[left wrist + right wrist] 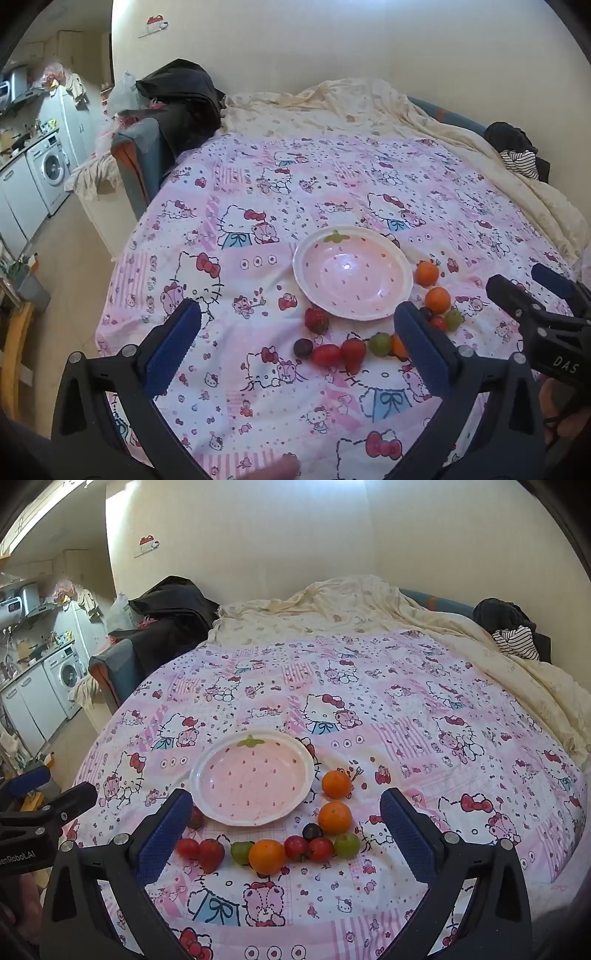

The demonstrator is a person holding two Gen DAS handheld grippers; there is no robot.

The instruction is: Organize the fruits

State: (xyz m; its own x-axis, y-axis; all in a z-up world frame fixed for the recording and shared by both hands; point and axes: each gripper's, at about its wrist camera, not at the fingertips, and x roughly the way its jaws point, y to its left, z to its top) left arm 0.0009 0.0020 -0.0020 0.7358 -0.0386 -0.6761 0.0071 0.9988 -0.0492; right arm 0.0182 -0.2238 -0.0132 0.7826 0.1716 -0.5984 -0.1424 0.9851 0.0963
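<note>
A pink strawberry-pattern plate (352,275) (255,779) lies empty on the bed. Fruits lie around its near and right side: oranges (266,856) (335,816) (336,784), strawberries (316,320) (211,853), red cherry tomatoes (320,848), green grapes (347,844) (380,343) and dark grapes (303,348) (312,830). My left gripper (297,332) is open and empty above the near fruits. My right gripper (282,818) is open and empty, hovering over the fruit row; it also shows in the left wrist view (524,284).
A Hello Kitty quilt (258,229) covers the bed, with a cream blanket (351,605) behind. Dark clothes (181,92) and a striped garment (517,642) lie at the far corners. A washing machine (50,170) stands at far left, past the bed's left edge.
</note>
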